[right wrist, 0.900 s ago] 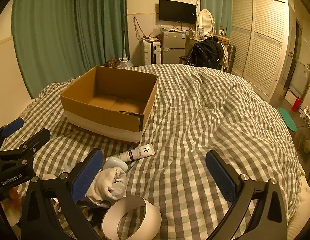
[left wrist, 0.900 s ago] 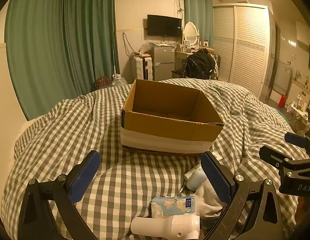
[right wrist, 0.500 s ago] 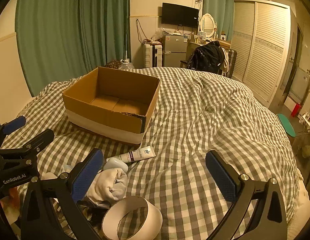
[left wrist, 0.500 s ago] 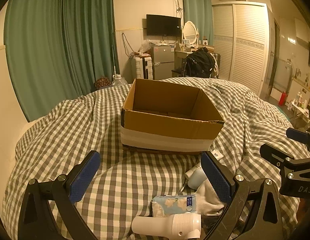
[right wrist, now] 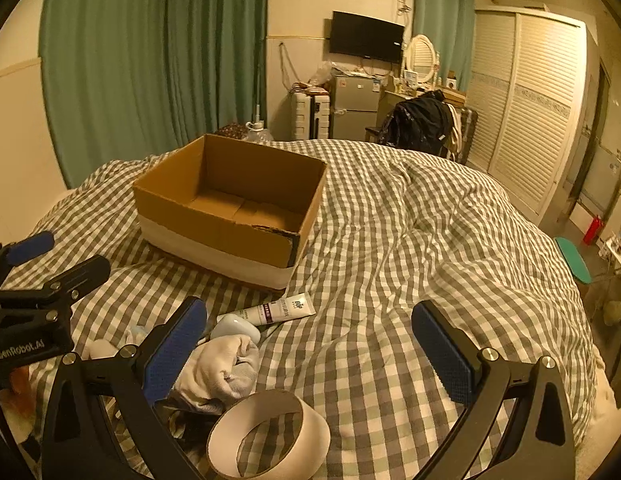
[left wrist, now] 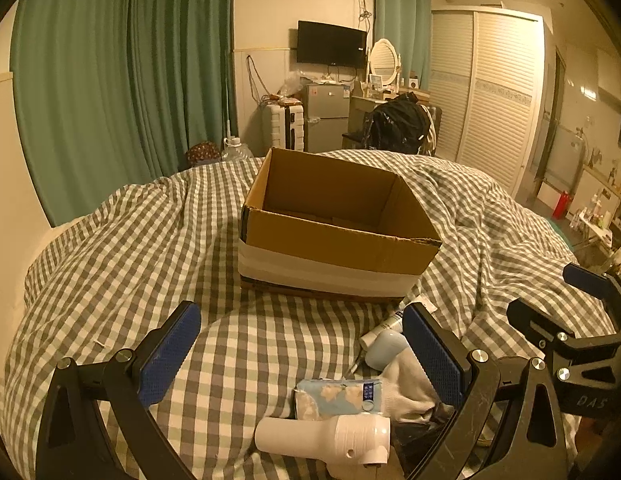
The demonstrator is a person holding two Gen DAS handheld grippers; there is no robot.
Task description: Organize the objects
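Note:
An open cardboard box (left wrist: 334, 236) with a white band stands on the checked bed cover; it shows empty in the right wrist view (right wrist: 234, 216). In front of it lie a tissue pack (left wrist: 338, 396), a white bottle-like piece (left wrist: 326, 438), a white sock (left wrist: 406, 388), a small pale case (left wrist: 384, 348) and a cream tube (right wrist: 276, 312). A tape roll (right wrist: 270, 440) lies nearest the right gripper. My left gripper (left wrist: 302, 352) is open and empty above the pile. My right gripper (right wrist: 310, 344) is open and empty right of the sock (right wrist: 218, 372).
The checked duvet (right wrist: 430, 240) rises in folds to the right. Green curtains (left wrist: 110, 80), a small fridge (left wrist: 324, 116), a suitcase, a chair with a black bag (right wrist: 418, 124) and white wardrobe doors (right wrist: 530, 100) stand beyond the bed.
Both views have shifted only slightly; the right gripper has drawn a little back from the box. Nothing was picked up or released.

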